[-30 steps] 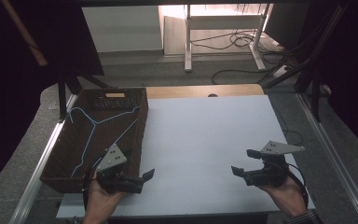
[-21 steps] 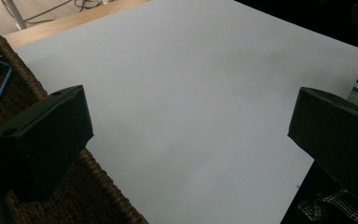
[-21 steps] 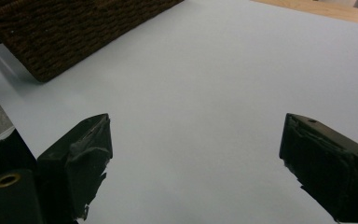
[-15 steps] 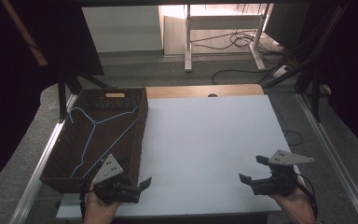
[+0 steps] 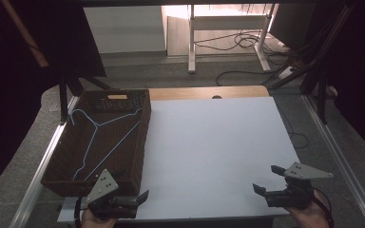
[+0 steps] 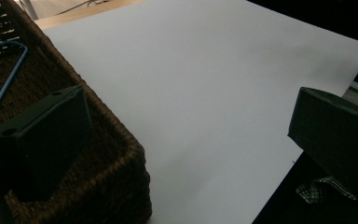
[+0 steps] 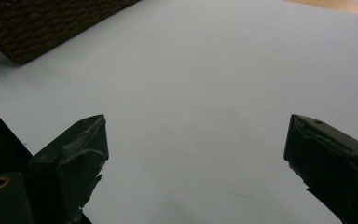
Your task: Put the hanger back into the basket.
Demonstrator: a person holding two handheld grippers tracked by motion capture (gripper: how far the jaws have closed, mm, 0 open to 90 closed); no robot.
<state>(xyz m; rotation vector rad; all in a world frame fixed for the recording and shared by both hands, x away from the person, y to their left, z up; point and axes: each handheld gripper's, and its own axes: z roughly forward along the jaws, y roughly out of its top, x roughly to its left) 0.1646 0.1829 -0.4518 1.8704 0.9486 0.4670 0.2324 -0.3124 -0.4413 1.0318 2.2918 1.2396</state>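
- Left tool (image 5: 140,197) held low at the near-left corner of the bench (image 5: 218,142), just beside the basket (image 5: 138,156); jaws spread wide, nothing between them.
- In the left gripper view, one jaw hangs over the basket's near corner (image 6: 121,154), the other out past the bench edge; placed so, probably, to reach in over the rim.
- Right tool (image 5: 267,179) parked at the near-right corner, well apart from the basket; jaws likewise wide open and empty, bare white surface (image 7: 191,93) between them. Likely kept out of the way, or ready to receive.
- Hanger (image 5: 92,142), thin and blue, lying flat inside the basket, hook toward the far end, legs running toward the near wall. Easy to lose against the dark weave; a short length of wire (image 6: 4,79) seen close to the left jaw.
- Basket set along the left edge of the bench, long side running away from the person; leaves the middle free as a place to set things down.
- In the way: the woven near wall between left tool and hanger; wire lying flat on the bottom, so little room for a jaw to slip under, judging from here.
- Around: table legs (image 5: 190,42) and loose cables (image 5: 247,42) on the floor beyond the bench, a metal rail (image 5: 342,156) down its right side. None near the tools.
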